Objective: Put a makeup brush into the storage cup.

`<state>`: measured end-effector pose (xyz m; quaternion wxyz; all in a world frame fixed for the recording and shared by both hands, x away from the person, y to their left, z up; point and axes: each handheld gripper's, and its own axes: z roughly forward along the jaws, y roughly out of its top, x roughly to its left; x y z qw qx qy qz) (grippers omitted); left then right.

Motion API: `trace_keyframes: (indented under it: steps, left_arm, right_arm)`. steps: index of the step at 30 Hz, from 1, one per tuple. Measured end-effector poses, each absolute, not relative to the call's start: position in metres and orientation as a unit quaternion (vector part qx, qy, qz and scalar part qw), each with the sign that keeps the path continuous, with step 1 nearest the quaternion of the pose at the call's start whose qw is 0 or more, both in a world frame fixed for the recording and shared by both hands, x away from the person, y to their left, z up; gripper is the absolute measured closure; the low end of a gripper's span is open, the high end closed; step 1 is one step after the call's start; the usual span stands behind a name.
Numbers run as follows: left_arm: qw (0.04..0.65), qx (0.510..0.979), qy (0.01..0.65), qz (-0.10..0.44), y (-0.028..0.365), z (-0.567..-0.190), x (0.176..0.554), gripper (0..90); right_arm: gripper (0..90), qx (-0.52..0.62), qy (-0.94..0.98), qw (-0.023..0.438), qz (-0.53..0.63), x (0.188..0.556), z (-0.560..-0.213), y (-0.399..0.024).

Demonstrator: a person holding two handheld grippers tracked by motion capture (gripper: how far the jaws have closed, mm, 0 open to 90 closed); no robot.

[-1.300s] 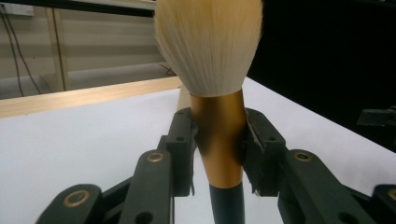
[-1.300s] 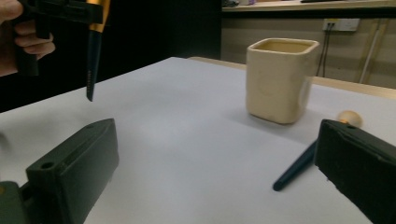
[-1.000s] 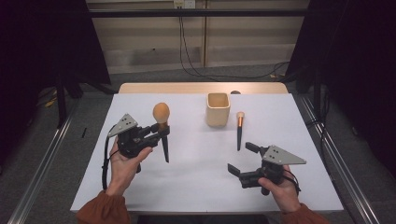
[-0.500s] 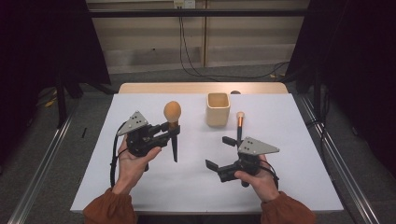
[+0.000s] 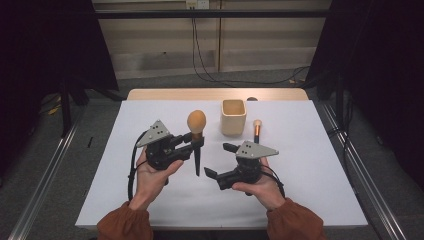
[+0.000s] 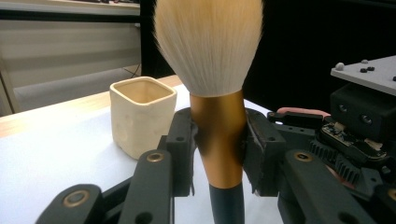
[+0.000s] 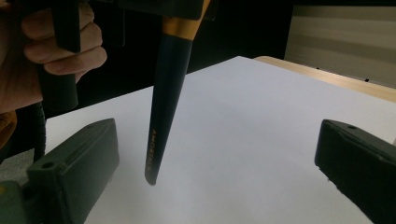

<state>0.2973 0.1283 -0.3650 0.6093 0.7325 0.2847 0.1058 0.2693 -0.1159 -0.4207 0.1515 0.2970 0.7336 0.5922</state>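
- Gripping the large makeup brush (image 5: 196,137) by its gold ferrule, the left gripper (image 5: 186,146) has both pads pressed on the metal just under the cream bristles; the left gripper view shows the ferrule (image 6: 219,135) squeezed between the two black jaws.
- The brush stands nearly upright, bristles up, its dark tapered handle hanging below the jaws with the tip clear of the table.
- The right gripper (image 5: 221,160) sits just to the right of that handle with its jaws spread wide and nothing between them; in the right gripper view the handle (image 7: 164,112) hangs ahead, nearer the left-hand jaw, its tip (image 7: 150,179) above the white surface.
- The relation that matters: the handle's long axis runs vertically, roughly across the line of the open right jaws, so a hand-over would likely need the right gripper to slide a little further toward the brush before it closes on the handle.
- Beyond the brush stands a cream square cup (image 5: 233,116), upright and empty as far as can be seen; it is the left gripper's brush that lies nearer to it.
- A smaller brush (image 5: 257,131) lies flat on the table just right of the cup, well apart from the held brush.
- The white table top (image 5: 310,165) under the brush is bare; past the cup runs a wooden edge, then grey floor, trailing cables and dark curtains on both sides.
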Motion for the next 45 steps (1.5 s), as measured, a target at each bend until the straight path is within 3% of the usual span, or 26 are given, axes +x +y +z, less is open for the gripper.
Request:
trace_keyframes:
  steps: [8,16,25,26,30,40,45]
  left_arm:
    - [0.609,0.733,0.283,0.103,0.125,-0.367,0.297,66.5]
    - [0.609,0.734,0.283,0.104,0.123,-0.369,0.298,66.6]
    - [0.607,0.736,0.280,0.108,0.121,-0.374,0.299,66.6]
    - [0.609,0.734,0.281,0.105,0.121,-0.374,0.299,66.5]
    - [0.604,0.738,0.283,0.105,0.119,-0.377,0.300,66.5]
    - [0.600,0.742,0.280,0.104,0.117,-0.383,0.301,66.5]
    - [0.605,0.739,0.279,0.100,0.119,-0.384,0.301,66.4]
  right_arm:
    - [0.0,0.311,0.737,0.141,0.583,0.280,-0.420,-0.104]
    - [7.7,0.306,0.738,0.139,0.585,0.284,-0.419,-0.093]
    - [33.3,0.303,0.729,0.130,0.600,0.285,-0.415,-0.090]
    - [39.3,0.301,0.728,0.126,0.603,0.286,-0.415,-0.090]
    - [44.4,0.307,0.728,0.113,0.602,0.287,-0.415,-0.090]
    - [69.4,0.311,0.725,0.082,0.609,0.289,-0.415,-0.092]
    - [75.2,0.324,0.717,0.076,0.613,0.291,-0.416,-0.095]
